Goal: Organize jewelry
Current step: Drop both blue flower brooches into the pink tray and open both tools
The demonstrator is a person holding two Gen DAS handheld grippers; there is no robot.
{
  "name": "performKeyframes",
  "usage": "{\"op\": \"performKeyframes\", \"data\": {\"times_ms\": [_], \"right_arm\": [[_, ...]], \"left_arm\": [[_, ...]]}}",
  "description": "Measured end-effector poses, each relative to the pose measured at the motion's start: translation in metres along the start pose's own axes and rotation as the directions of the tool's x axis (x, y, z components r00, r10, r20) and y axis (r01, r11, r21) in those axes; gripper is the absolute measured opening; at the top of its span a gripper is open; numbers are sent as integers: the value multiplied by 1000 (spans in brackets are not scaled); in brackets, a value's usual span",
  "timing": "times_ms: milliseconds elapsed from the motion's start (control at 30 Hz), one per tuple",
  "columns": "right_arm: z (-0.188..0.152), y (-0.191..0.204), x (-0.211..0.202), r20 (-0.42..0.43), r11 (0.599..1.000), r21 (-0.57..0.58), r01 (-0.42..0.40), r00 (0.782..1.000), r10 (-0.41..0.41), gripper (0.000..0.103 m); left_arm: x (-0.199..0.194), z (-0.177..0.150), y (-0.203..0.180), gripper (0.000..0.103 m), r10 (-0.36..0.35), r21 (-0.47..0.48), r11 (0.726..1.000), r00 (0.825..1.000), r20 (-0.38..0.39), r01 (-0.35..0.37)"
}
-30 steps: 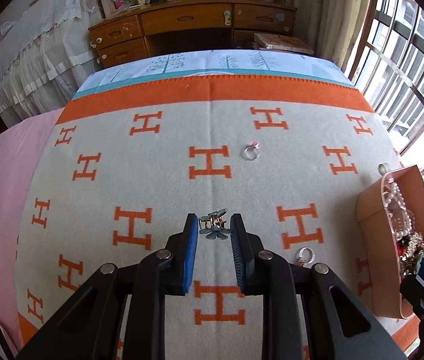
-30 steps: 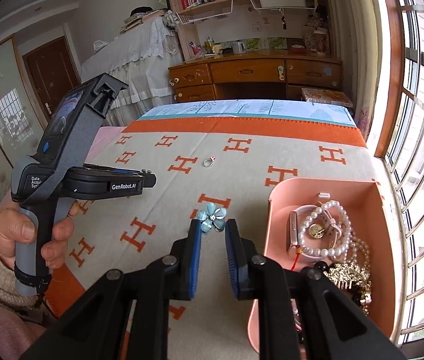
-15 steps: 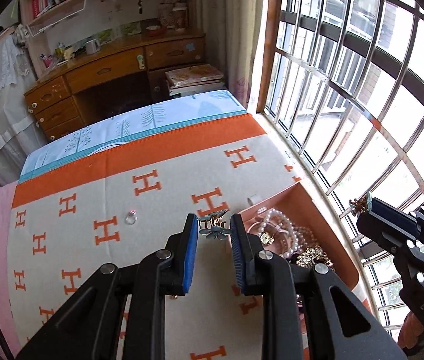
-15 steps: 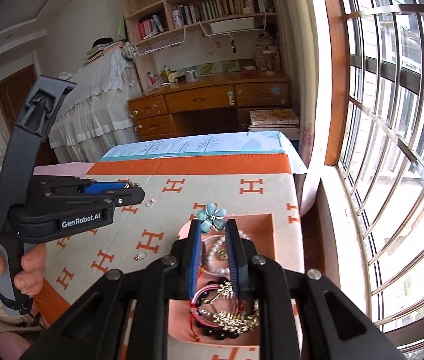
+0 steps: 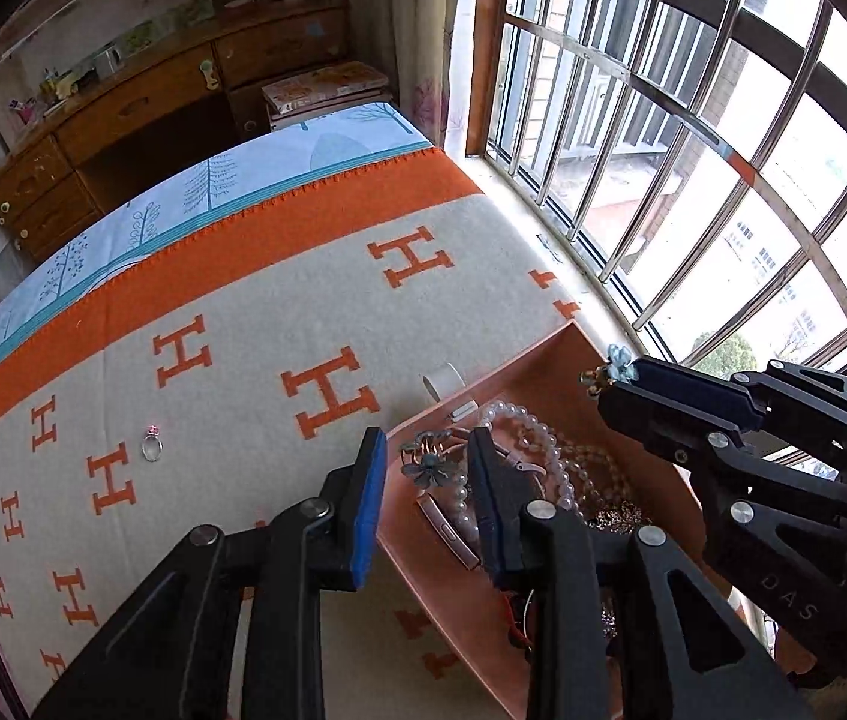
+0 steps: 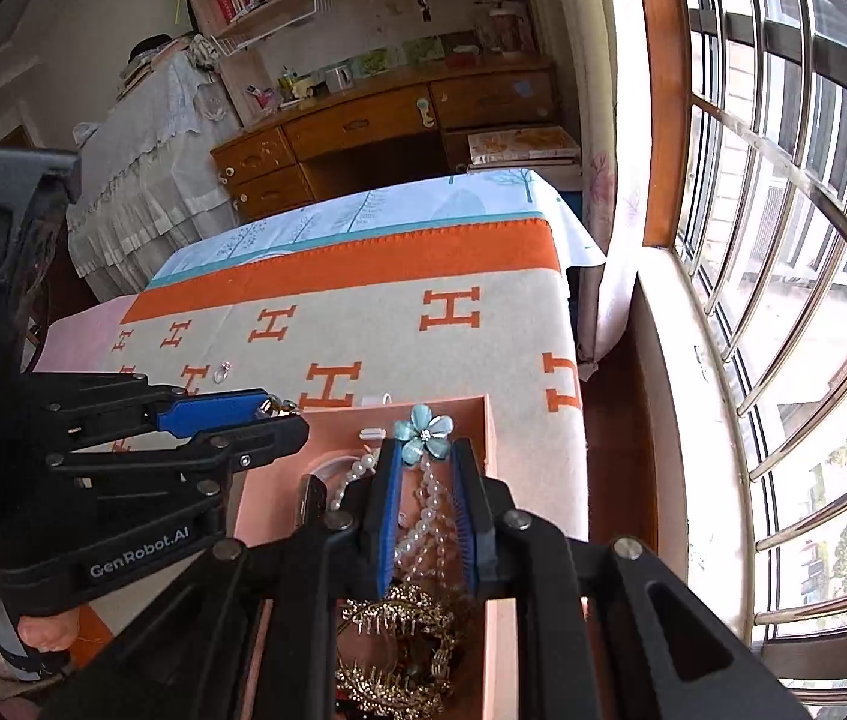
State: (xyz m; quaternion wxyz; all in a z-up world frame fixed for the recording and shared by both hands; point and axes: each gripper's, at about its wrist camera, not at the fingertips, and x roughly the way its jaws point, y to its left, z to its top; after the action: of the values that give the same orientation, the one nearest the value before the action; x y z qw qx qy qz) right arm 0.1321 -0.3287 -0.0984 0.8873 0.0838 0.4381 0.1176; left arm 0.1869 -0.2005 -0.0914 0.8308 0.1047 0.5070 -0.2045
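A pink box (image 5: pixel 549 354) holding pearls (image 5: pixel 543 450) and gold pieces sits on the orange-and-cream blanket by the window. My left gripper (image 5: pixel 426 468) hovers over the box's near-left rim, its jaws spread; a grey flower hair clip (image 5: pixel 430 467) sits between them, hold unclear. My right gripper (image 6: pixel 423 459) is shut on a light blue flower clip (image 6: pixel 425 434) above the box (image 6: pixel 483 420). It also shows in the left wrist view (image 5: pixel 618 360). The left gripper shows in the right wrist view (image 6: pixel 279 414).
A silver ring with a pink stone (image 5: pixel 152 447) lies on the blanket (image 5: pixel 255 324) to the left, also in the right wrist view (image 6: pixel 221 372). A small white ring (image 5: pixel 444 381) sits beside the box. Window bars (image 5: pixel 663 120) stand close on the right.
Both grippers have moved right from over the blanket to over the pink box, carrying their clips. The left jaws have spread wider around the grey clip.
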Motion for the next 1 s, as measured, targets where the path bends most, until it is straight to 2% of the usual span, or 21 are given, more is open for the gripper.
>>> {"op": "performKeyframes", "data": {"times_ms": [33,67,100,167,333,467,733,900,1000], "right_arm": [[0,-2,3,-14,1000,11,-11,1000,12,18],[0,-4,6,-24,999,27,-23,999,23,18],[1,-7,7,-28,999,44,-31,999,32,19],[0,-10,5,-21,997,68,-46,999,48,23],[-2,-8,-6,11,996,79,-49,999,48,25],[-2,0,-16,27,996,71,-45,999,43,25],[-7,23,-36,42,998,44,-55,998,53,25],[-9,49,-49,52,998,-3,-68,996,68,25],[-10,69,-56,57,996,-37,-79,995,81,25]], "left_arm": [[-1,-1,0,50,5,3,1000,1000,8,-5],[-4,-1,0,64,15,2,1000,1000,22,-15],[-7,-1,2,70,31,1,1000,999,40,-31],[-13,-1,5,74,45,0,999,997,57,-45],[-24,-3,20,75,60,-34,998,996,65,-58],[-40,-9,30,75,83,-39,996,991,107,-79],[-85,-28,51,75,35,-25,999,981,191,-31],[-113,-39,69,75,-1,-37,999,983,183,8],[-128,-45,81,82,35,-75,997,985,170,-23]]}}
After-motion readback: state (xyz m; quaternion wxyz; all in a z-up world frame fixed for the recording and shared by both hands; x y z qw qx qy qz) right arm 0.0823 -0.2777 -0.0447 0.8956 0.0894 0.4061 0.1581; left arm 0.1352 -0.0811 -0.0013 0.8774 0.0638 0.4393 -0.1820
